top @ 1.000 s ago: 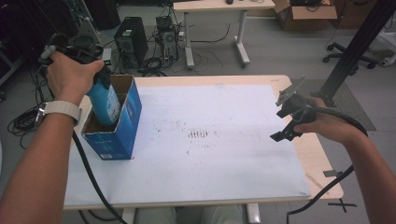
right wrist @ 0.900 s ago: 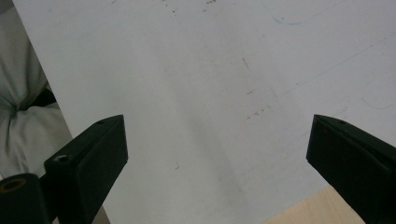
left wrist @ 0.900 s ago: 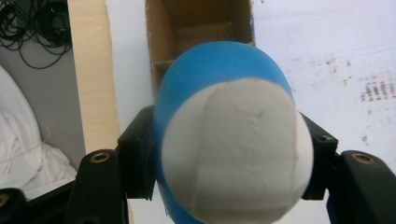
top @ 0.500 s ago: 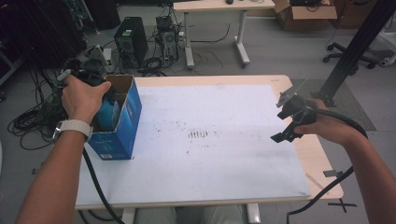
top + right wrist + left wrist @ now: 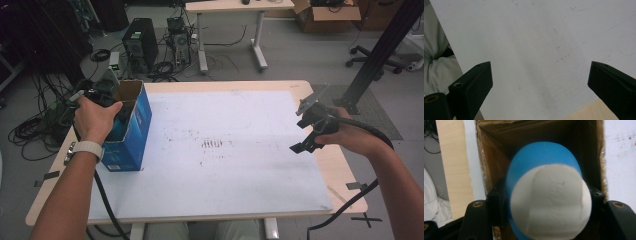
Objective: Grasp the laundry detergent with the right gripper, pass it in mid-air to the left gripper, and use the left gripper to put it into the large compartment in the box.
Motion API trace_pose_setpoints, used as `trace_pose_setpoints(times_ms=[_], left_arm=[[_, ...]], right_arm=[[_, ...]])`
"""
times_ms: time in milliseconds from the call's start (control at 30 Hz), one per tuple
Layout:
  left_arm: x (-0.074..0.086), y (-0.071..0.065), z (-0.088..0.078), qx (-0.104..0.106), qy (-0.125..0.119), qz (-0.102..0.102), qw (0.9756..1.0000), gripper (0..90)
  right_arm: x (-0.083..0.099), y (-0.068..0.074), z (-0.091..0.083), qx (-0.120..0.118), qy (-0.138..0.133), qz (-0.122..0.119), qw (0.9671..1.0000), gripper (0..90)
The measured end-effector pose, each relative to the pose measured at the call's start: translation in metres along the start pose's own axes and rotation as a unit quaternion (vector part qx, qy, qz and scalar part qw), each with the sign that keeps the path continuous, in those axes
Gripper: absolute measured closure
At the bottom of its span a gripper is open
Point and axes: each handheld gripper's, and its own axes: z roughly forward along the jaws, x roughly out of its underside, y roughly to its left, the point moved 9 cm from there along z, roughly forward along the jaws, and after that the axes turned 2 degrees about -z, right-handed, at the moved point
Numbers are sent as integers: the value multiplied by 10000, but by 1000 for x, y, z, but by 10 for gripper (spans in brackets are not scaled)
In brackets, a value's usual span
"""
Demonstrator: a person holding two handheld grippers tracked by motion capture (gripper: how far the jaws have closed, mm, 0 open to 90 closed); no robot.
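Left gripper view: the left gripper's (image 5: 546, 205) jaws clamp a blue, white-ended bottle (image 5: 546, 202) inside an open cardboard box (image 5: 486, 162), which stands at 9 o'clock on the white surface (image 5: 240, 150). At 3 o'clock, the right gripper (image 5: 306, 134) hangs above the surface, jaws spread wide and holding nothing.

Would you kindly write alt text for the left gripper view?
A blue cup with a white end facing the camera is clamped between the left tongs, inside an open cardboard box. White mat lies beside the box.
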Motion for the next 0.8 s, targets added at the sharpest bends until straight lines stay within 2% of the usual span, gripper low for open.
trace_pose_setpoints(times_ms=[333, 800], left_arm=[[1, -1, 11, 42, 55, 26, 10000, 377], [0, 1, 13, 134, 112, 0, 9998, 373]], right_arm=[[1, 0, 2, -16, 5, 19, 10000, 56], [0, 1, 3, -71, -22, 23, 10000, 56]])
